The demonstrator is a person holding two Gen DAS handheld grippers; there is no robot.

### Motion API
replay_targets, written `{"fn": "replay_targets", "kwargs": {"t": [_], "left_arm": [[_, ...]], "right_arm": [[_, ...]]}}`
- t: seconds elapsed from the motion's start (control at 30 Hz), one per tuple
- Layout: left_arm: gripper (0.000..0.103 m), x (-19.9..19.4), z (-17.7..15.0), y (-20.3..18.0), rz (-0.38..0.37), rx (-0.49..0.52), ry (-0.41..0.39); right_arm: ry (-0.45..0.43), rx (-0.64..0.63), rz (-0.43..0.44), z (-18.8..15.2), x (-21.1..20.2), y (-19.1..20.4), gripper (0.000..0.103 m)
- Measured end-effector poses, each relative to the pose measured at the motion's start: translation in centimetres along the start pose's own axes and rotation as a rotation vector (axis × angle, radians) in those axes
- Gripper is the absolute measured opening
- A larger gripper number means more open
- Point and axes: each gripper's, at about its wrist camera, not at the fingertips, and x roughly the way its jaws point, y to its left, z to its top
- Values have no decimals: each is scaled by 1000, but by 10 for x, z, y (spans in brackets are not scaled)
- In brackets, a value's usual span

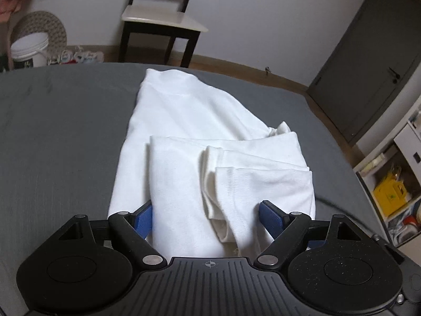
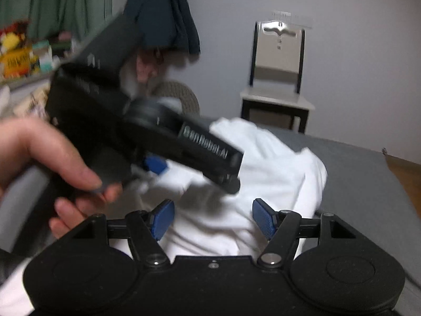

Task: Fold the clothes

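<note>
A white garment (image 1: 184, 131) lies partly folded on the grey bed (image 1: 52, 131), its near part doubled over into layers with a sleeve on top. My left gripper (image 1: 205, 217) is open, its blue pads (image 1: 143, 218) on either side of the near folded edge. In the right wrist view the same white garment (image 2: 276, 173) lies under my right gripper (image 2: 213, 217), which is also open just above the cloth. The left gripper's black body (image 2: 147, 131), held by a hand (image 2: 39, 158), crosses that view, blurred, over the garment's left side.
A dark-legged chair (image 1: 160, 18) stands past the bed's far edge by the wall. A white bucket (image 1: 29, 50) and a woven basket are at the far left. A grey door (image 1: 368, 60) and shelves with a yellow item (image 1: 389, 194) are on the right.
</note>
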Motion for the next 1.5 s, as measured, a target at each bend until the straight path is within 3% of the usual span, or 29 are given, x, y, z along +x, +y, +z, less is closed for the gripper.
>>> {"fn": "replay_targets", "kwargs": {"t": [0.13,0.27,0.37,0.47,0.6,0.7,1.0,1.03,1.1,1.23,1.33,1.4,1.47,1.5], "left_arm": [[81,-4,-1,3,-32,-50,-28],[53,-7,-1,8,-12,-78,-60],[43,-4,-2,8,-13,-74,-66],[30,-7,-4,-1,33,-30,-85],[31,-14,-6,-21,139,76,-95],[31,-18,-7,-31,173,132,-106],[32,-31,-2,-10,106,13,-137],[33,-32,-3,-8,103,8,-144],[45,-29,-3,-4,80,3,-133],[46,-17,-3,1,33,-42,-85],[46,-23,-7,-6,101,-10,-134],[46,-37,-10,-11,155,19,-227],[51,-51,-10,-12,97,33,-313],[68,-50,-4,-11,37,21,-293]], "right_arm": [[9,42,18,-3,2,-4,70],[8,70,38,-4,0,-6,72],[11,59,38,-5,-2,-3,72],[13,62,42,-4,1,-5,72],[14,61,44,-4,-1,-6,72],[16,62,42,-4,-3,-5,72],[18,56,30,-5,-3,-6,74],[20,56,29,-5,-3,-6,74],[20,54,28,-5,-3,-6,74],[18,51,28,-5,-4,-6,74],[3,52,1,-4,-5,-8,74],[14,51,-23,-3,-6,-12,74],[34,40,-49,-2,-7,-16,74],[42,36,-66,-1,-8,-19,74]]}}
